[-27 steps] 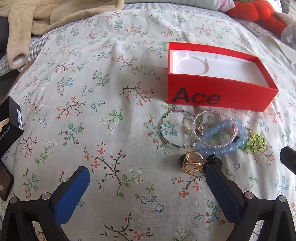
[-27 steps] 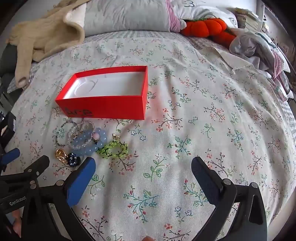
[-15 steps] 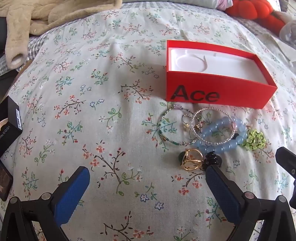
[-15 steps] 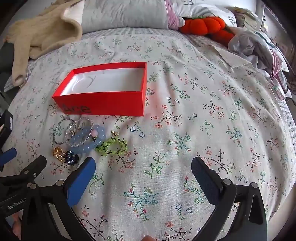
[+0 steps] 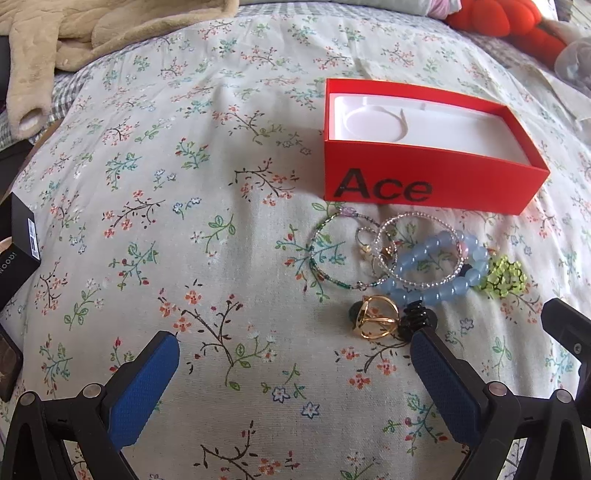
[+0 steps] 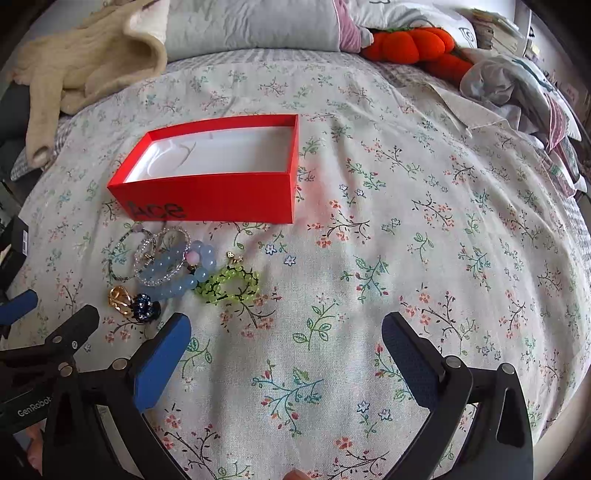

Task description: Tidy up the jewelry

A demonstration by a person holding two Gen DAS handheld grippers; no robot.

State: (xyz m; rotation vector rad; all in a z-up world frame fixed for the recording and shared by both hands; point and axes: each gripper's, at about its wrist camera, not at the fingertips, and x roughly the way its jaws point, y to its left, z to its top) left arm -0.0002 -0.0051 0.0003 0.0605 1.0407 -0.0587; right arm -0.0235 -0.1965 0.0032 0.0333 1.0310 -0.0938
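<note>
An open red box (image 5: 436,184) (image 6: 214,195) marked "Ace", white inside and empty, sits on the floral bedspread. In front of it lies a pile of jewelry: a blue bead bracelet (image 5: 436,291) (image 6: 177,284), a clear bead bracelet (image 5: 417,221), a thin green bangle (image 5: 325,269), a lime bead bracelet (image 5: 502,277) (image 6: 229,284), a gold ring (image 5: 375,319) (image 6: 119,298) and a dark piece (image 5: 419,319) (image 6: 143,306). My left gripper (image 5: 291,347) is open, its right finger beside the gold ring. My right gripper (image 6: 286,332) is open and empty, right of the pile.
A beige sweater (image 6: 85,66) and pillows (image 6: 251,22) lie at the bed's far end, with an orange plush pumpkin (image 6: 413,42) and clothes (image 6: 517,85) at far right. A black box (image 5: 16,251) sits at the left edge.
Both grippers have moved slightly forward toward the jewelry pile and the red box. Nothing has been picked up.
</note>
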